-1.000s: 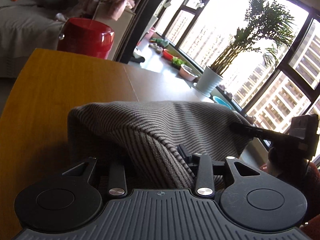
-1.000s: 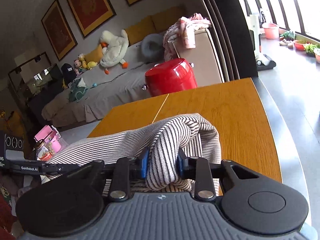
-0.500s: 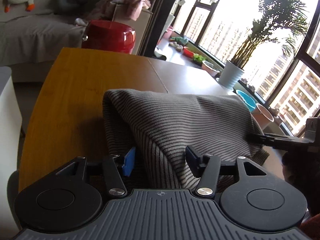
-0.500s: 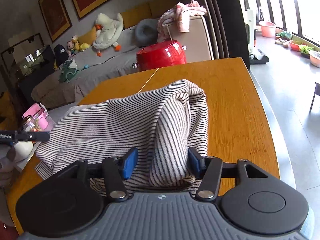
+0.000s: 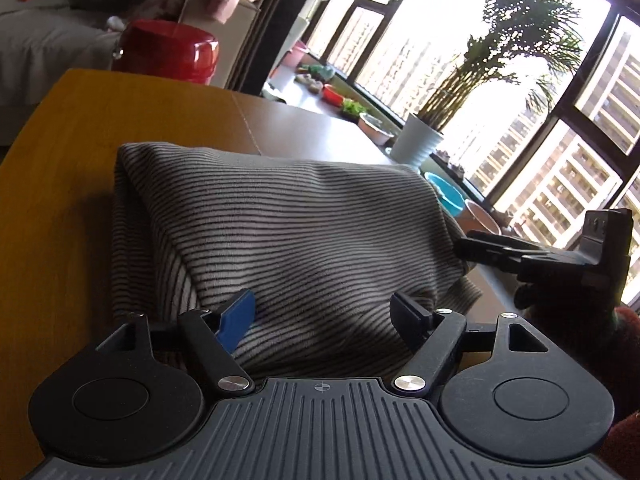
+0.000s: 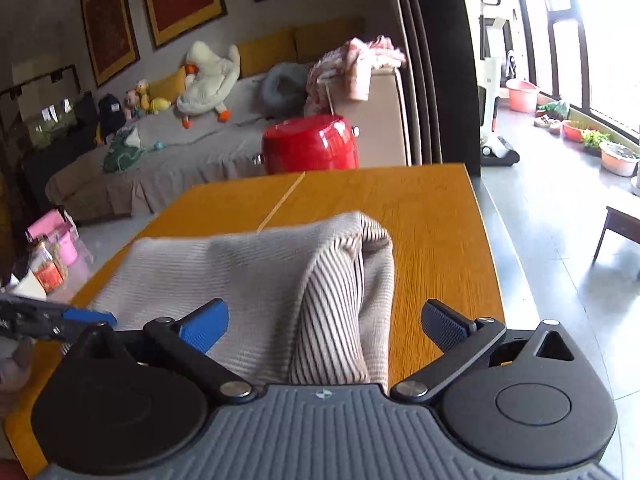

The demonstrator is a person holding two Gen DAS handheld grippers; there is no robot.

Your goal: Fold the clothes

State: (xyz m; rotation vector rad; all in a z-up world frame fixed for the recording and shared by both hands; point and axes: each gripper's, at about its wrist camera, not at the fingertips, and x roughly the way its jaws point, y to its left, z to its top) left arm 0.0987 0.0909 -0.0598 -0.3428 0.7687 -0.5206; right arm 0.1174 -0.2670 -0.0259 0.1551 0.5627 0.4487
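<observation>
The left hand-held gripper (image 5: 322, 316) has just been opening its jaws; the striped sweater (image 5: 288, 240) lies between them, released. The folded sweater rests on the wooden table (image 6: 436, 220), its long axis running from one gripper to the other. The right hand-held gripper (image 6: 324, 320) has likewise just spread wide, pads clear of the cloth.

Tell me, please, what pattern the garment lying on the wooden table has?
The garment has thin dark stripes on a pale ground, clearest in the left wrist view.

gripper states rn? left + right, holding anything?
Left gripper: open, fingers just spread, off the striped garment lying between them.
Right gripper: open, just released, garment fold between its fingers, ungripped.
</observation>
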